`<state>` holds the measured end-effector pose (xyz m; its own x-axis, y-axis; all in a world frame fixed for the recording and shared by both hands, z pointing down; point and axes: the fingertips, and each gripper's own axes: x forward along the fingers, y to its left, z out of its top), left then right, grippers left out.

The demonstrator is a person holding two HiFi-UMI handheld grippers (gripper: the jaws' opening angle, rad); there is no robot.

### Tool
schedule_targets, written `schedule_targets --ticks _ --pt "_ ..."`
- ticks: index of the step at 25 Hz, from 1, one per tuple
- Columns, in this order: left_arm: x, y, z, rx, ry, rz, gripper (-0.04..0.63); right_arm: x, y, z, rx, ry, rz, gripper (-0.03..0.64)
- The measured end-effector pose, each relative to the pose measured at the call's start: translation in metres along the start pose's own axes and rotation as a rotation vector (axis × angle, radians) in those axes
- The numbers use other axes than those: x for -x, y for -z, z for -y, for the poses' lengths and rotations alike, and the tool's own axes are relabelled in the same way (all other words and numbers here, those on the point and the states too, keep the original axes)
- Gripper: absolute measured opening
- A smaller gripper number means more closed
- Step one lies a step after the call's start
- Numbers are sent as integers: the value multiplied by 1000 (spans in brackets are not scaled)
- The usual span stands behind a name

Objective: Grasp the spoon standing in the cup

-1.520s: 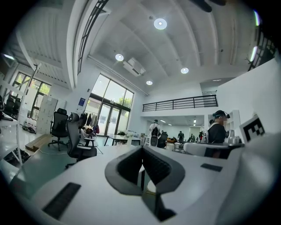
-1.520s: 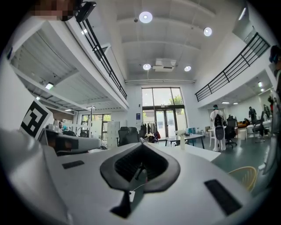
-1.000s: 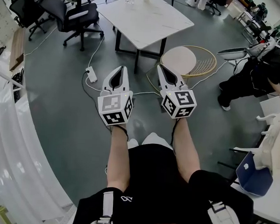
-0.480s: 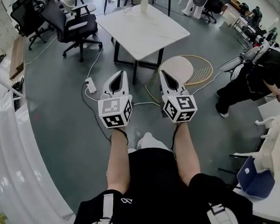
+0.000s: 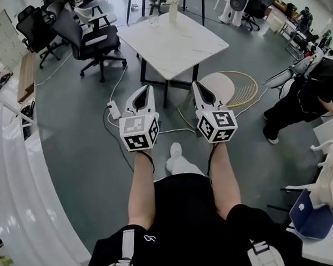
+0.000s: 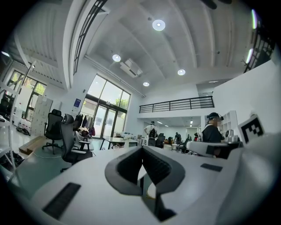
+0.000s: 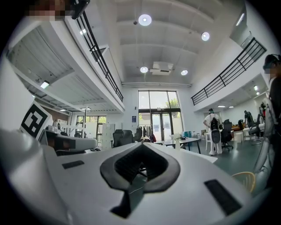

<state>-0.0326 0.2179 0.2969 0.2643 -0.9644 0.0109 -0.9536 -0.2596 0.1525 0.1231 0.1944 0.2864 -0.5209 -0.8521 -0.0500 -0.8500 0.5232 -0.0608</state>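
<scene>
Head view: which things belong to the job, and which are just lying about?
Job: left gripper, right gripper, white table, small items at its far edge, too small to tell.
Lying about: office chair, round stool, power strip.

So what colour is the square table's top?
The table top is white, faintly marbled; best seen in the head view.
</scene>
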Motion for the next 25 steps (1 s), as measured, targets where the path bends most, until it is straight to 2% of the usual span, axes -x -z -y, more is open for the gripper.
schedule_targets --ticks 9,17,25 --pt "-37 -13 -27 -14 -9 40 15 -44 -3 9 20 -29 36 6" --pt "-109 -12 -25 -18 32 49 15 -93 0 66 -10 2 46 6" --pt "-204 9 -59 29 -11 14 15 -189 37 119 -45 -28 -30 6"
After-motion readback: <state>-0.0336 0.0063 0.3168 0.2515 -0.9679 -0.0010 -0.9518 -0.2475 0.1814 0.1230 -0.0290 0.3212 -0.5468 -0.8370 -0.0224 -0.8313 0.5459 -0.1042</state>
